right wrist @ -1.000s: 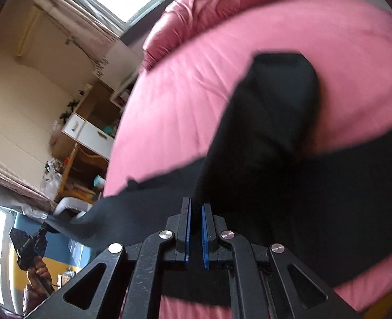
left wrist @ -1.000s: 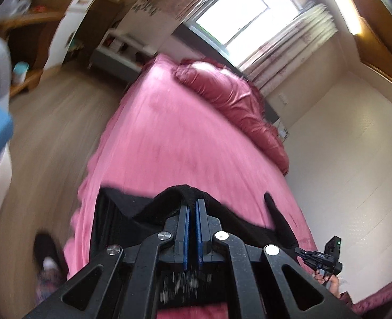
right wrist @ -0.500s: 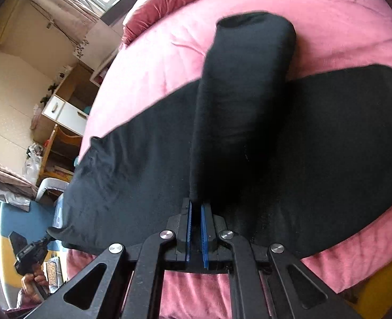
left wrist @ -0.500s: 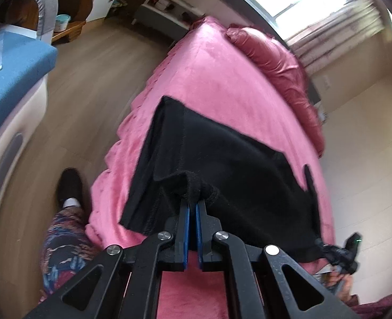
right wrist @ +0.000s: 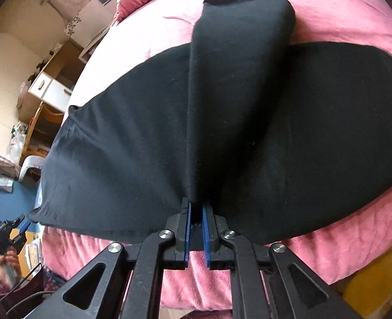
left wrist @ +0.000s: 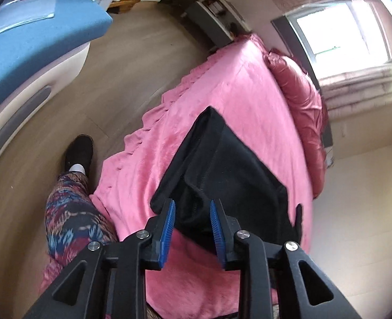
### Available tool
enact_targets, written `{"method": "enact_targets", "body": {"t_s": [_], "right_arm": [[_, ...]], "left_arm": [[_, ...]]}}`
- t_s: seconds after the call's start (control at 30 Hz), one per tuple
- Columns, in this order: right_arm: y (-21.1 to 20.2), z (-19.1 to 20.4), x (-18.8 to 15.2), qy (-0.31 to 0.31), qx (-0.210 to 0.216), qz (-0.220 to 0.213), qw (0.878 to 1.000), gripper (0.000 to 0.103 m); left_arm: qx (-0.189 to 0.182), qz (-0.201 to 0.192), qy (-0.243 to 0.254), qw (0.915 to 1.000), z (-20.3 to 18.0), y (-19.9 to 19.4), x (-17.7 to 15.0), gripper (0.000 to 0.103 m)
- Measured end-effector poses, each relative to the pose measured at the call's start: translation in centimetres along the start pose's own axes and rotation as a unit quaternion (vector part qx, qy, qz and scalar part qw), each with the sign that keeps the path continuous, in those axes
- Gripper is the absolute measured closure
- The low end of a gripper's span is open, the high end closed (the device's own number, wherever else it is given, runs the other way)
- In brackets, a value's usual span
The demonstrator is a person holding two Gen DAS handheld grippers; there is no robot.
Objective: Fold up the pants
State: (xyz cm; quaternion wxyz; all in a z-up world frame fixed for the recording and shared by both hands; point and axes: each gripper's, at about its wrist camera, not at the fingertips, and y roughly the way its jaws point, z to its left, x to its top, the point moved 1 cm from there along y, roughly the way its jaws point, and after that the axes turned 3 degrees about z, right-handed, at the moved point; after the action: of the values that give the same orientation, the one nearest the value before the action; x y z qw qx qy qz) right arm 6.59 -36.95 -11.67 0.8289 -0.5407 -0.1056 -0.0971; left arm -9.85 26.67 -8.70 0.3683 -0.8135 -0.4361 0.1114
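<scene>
Black pants [left wrist: 230, 164] lie spread on the pink bed [left wrist: 235, 87] near its front edge. My left gripper [left wrist: 192, 207] hovers just above their near corner. Its jaws are opening, and the blue pads [left wrist: 169, 220] stand apart without touching the cloth. In the right wrist view the pants [right wrist: 116, 146] spread wide, with a raised fold [right wrist: 235, 79] running up the middle. My right gripper [right wrist: 196, 204] pinches the near end of that fold between its narrow pads while its jaws begin opening. The left gripper [right wrist: 23, 224] also shows at the lower left, in a hand.
A person's patterned trouser leg [left wrist: 71, 212] and black shoe [left wrist: 80, 148] stand on the wooden floor left of the bed. A blue-topped piece of furniture [left wrist: 36, 40] is at the far left. Dark pink bedding [left wrist: 302, 106] lies by the window. A desk and drawers [right wrist: 47, 87] line the wall.
My left gripper opened and let go of the pants' edge, which dropped flat onto the bed. Both grippers sank toward the bed. The right jaws parted slightly.
</scene>
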Motion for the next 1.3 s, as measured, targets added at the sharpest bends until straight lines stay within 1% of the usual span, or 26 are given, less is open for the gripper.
{"method": "enact_targets", "body": {"t_s": [0.03,0.07,0.1,0.2,0.3,0.37,0.43,0.47,0.5,0.53,0.57,0.63,0.67,0.73,0.83,0.9,0.93,0.97,1.0,1.03,1.07,1.1,1.13,1.2,1.27,1.3], "right_arm": [[-0.5,0.2,0.2,-0.008,-0.005,-0.001,1.0,0.086],[-0.8,0.6,0.2,-0.016,-0.012,-0.001,1.0,0.071],[-1.6,0.8,0.3,-0.028,-0.023,-0.004,0.999,0.06],[-3.4,1.6,0.2,-0.061,-0.043,-0.022,0.997,0.06],[-5.0,3.5,0.9,-0.091,-0.05,-0.04,0.994,0.06],[-5.3,5.0,1.8,-0.112,-0.039,-0.05,0.992,0.059],[-4.7,6.8,3.0,-0.134,-0.028,-0.049,0.989,0.054],[-4.2,7.3,3.5,-0.144,-0.025,-0.047,0.988,0.052],[-3.0,9.0,4.5,-0.16,-0.018,-0.043,0.986,0.052],[-2.1,10.3,5.3,-0.173,-0.012,-0.041,0.984,0.052],[-1.0,11.7,6.4,-0.188,-0.005,-0.039,0.981,0.052],[0.8,14.0,8.2,-0.207,0.01,-0.035,0.978,0.052],[1.8,15.1,9.0,-0.215,0.02,-0.03,0.976,0.052],[3.9,17.6,11.2,-0.231,0.037,-0.021,0.972,0.052],[6.9,20.3,13.8,-0.237,0.05,-0.001,0.97,0.052],[9.1,21.8,15.5,-0.242,0.055,0.027,0.968,0.052],[10.1,22.3,16.0,-0.243,0.049,0.037,0.968,0.052],[11.0,22.7,16.3,-0.247,0.051,0.05,0.966,0.059],[11.9,23.4,16.5,-0.251,0.056,0.065,0.964,0.093],[12.2,23.9,16.5,-0.259,0.048,0.066,0.962,0.097],[12.1,24.2,16.5,-0.27,0.048,0.059,0.96,0.097],[11.9,24.2,16.5,-0.273,0.058,0.048,0.959,0.097],[11.6,24.2,16.5,-0.27,0.062,0.039,0.96,0.098],[11.9,23.0,16.5,-0.251,0.05,0.026,0.966,0.098],[13.2,22.1,16.5,-0.239,0.023,0.03,0.97,0.098],[13.8,21.8,16.4,-0.237,0.02,0.034,0.971,0.098]], "left_arm": [[-0.009,0.001,-0.005,0.9999,-0.2,-0.3,-0.2,0.073],[-0.021,0.009,-0.012,0.9997,-0.2,-0.4,-0.7,0.072],[-0.026,0.013,-0.015,0.9995,-0.4,-0.4,-0.9,0.071],[-0.03,0.031,-0.016,0.999,-1.0,0.8,-1.6,0.065],[-0.005,0.036,-0.013,0.9992,-1.3,2.2,-1.3,0.063],[-0.005,0.039,-0.014,0.9991,-1.6,3.3,-0.8,0.063],[0.003,0.039,-0.012,0.9992,-1.8,3.9,-0.7,0.063],[0.004,0.04,-0.015,0.9991,-1.8,4.2,-0.7,0.065],[0.003,0.042,-0.022,0.9989,-1.7,4.6,-0.7,0.066],[-0.004,0.042,-0.026,0.9987,-1.7,4.8,-0.7,0.073],[-0.01,0.04,-0.024,0.9989,-1.8,5.0,-0.7,0.078],[-0.006,0.032,-0.006,0.9995,-2.4,5.0,-0.6,0.088],[-0.013,0.028,0.005,0.9995,-2.9,4.9,-0.5,0.091],[-0.015,0.016,0.022,0.9995,-3.5,4.6,-0.3,0.094],[-0.029,-0.001,0.063,0.9976,-5.0,4.0,0.2,0.095],[-0.041,-0.02,0.102,0.9938,-6.4,3.1,0.5,0.096],[-0.052,-0.029,0.118,0.9913,-7.0,2.7,0.7,0.096],[-0.062,-0.036,0.137,0.988,-7.5,2.1,0.8,0.096],[-0.063,-0.041,0.158,0.9846,-7.9,1.5,0.8,0.096],[-0.06,-0.044,0.171,0.9824,-8.0,1.2,0.8,0.096],[-0.048,-0.043,0.183,0.981,-7.7,1.0,0.8,0.096],[-0.031,-0.038,0.188,0.9809,-7.1,1.2,1.0,0.096],[-0.014,-0.03,0.188,0.9816,-6.3,1.6,1.1,0.096],[0.026,0.004,0.177,0.9839,-4.0,3.5,1.0,0.096],[0.062,0.038,0.168,0.9832,-1.9,5.4,0.6,0.096],[0.073,0.049,0.154,0.984,-1.2,6.2,0.5,0.096]]}}
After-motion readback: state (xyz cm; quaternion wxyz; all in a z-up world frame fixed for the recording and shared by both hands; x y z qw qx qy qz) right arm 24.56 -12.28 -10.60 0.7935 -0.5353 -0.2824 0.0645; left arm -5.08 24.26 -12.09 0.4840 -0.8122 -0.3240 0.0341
